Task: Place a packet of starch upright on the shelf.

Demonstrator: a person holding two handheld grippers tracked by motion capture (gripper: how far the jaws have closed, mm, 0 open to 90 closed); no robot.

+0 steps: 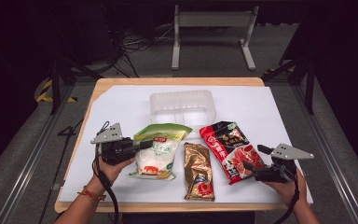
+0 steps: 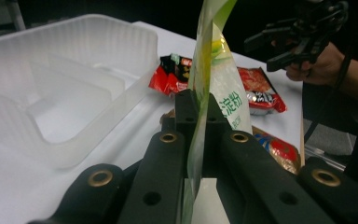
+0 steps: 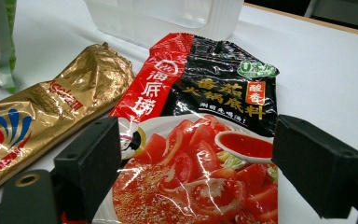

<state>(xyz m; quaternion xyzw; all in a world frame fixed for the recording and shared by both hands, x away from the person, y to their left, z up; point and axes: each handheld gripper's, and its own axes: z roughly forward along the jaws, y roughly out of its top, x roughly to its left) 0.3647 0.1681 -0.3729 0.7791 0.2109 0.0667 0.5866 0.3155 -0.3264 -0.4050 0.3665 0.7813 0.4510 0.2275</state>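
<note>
Glossy plastic green-white pouch (image 1: 158, 151), crinkled gold foil packet (image 1: 198, 171), translucent ribbed plastic tray (image 1: 182, 99), matt white sheet (image 1: 270, 116)

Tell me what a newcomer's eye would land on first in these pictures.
The left claw stands out first: it is shut on the edge of a green and white pouch at the table's left. Right of it lie a crumpled gold packet and a red and black sauce packet, with the right claw open at that packet's near end. Behind them sits a clear plastic tub.
</note>
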